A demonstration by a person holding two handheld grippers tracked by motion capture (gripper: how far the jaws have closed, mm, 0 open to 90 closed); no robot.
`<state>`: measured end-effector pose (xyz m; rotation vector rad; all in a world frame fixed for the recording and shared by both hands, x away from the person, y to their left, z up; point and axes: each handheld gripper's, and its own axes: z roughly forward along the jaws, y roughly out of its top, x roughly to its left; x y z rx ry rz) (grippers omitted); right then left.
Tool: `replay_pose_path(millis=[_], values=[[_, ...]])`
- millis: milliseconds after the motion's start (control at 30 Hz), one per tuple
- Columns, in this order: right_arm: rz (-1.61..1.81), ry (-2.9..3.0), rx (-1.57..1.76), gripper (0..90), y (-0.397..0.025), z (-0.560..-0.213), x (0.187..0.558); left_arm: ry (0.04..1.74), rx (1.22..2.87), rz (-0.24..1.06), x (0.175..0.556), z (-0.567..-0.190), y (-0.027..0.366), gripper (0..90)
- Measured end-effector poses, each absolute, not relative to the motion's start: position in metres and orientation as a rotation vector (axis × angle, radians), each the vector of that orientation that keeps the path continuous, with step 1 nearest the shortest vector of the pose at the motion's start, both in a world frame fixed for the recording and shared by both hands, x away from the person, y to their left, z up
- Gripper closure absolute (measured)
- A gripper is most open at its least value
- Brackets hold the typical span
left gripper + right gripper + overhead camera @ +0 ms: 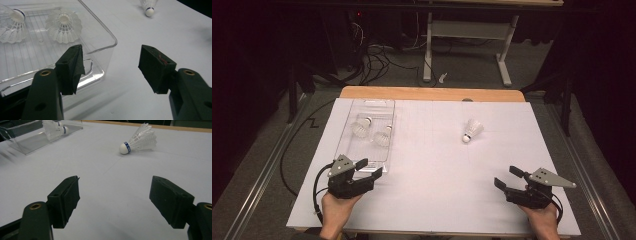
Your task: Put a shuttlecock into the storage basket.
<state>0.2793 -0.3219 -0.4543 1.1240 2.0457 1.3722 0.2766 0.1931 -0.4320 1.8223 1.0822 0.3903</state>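
Note:
A clear plastic tray (348, 144) (110, 37) (22, 143) lies at the table's left with two white shuttlecocks (361, 126) (382, 136) in it, also seen in the left gripper view (12, 27) (63, 27). A third shuttlecock (472, 130) (140, 141) (149, 6) lies on its side on the white sheet, right of centre. My left gripper (368, 169) (111, 66) stands open at the tray's near end, holding nothing. My right gripper (507, 177) (115, 197) is open and holds nothing near the front right, well short of the loose shuttlecock.
A white sheet (432, 165) covers the table, with a wooden edge (432, 93) at the back. Beyond it are a desk frame (467, 40) and cables on the floor (377, 60). Bare sheet lies between the two grippers.

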Motion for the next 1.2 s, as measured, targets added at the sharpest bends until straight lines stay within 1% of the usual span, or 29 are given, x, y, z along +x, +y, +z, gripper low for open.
replay_pose_path(millis=[733, 1200], values=[[1.347, 2.061, 1.139, 24.3, -0.32, -0.454, 0.284, 1.061, 1.808, 0.347, 0.274, -0.443, 0.193, 35.6], [1.33, 2.042, 1.171, 24.5, -0.318, -0.445, 0.294, 1.038, 1.814, 0.341, 0.272, -0.445, 0.191, 34.7]])
